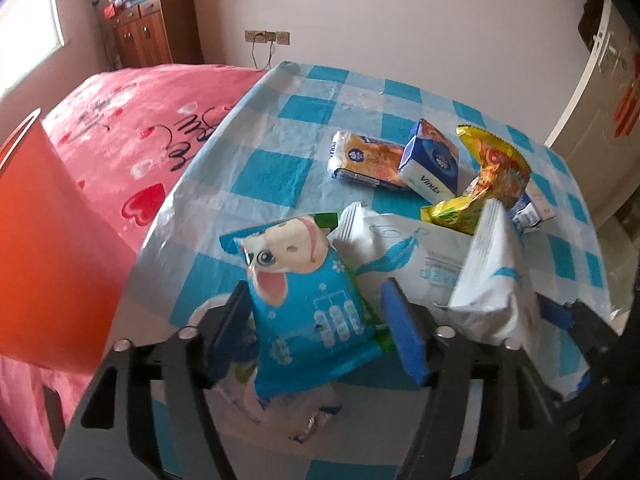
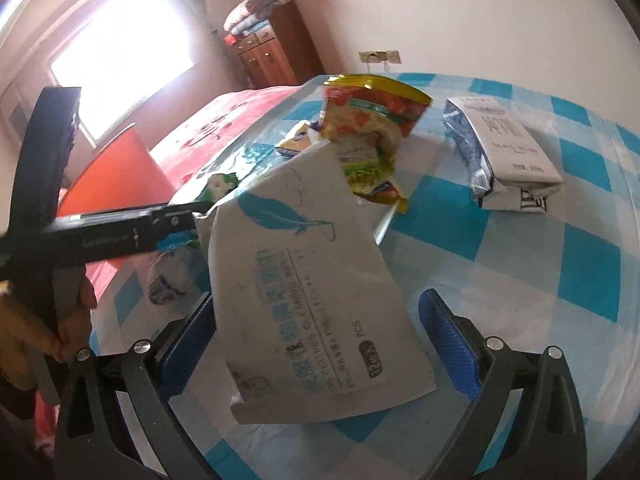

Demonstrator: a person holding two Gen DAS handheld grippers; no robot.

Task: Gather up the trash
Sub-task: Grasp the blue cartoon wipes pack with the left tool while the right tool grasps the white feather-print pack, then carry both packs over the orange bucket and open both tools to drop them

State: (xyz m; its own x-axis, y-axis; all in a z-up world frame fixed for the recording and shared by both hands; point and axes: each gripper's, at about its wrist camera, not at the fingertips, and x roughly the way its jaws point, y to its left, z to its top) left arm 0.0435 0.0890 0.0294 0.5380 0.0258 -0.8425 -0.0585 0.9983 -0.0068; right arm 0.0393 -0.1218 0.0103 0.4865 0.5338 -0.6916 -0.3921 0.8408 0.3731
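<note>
The left hand-held gripper [image 1: 316, 328] has its fingers spread either side of a blue cow-print wrapper [image 1: 308, 300]; whether they press it cannot be told. The right hand-held gripper [image 2: 320, 344], jaws apart, frames a white feather-print pouch [image 2: 312, 292] that lies between the fingers, seemingly unclamped. Both look light, crinkly and slippery, probably best pinched across a flat sealed edge. They sit above a blue-checked counter [image 2: 520, 280] beside a pink bed [image 1: 132, 140], with an orange bag [image 1: 44, 248] near.

Tissue packs [image 1: 394, 160] behind wipes pouch [image 1: 416, 256] on table [image 1: 256, 168].
</note>
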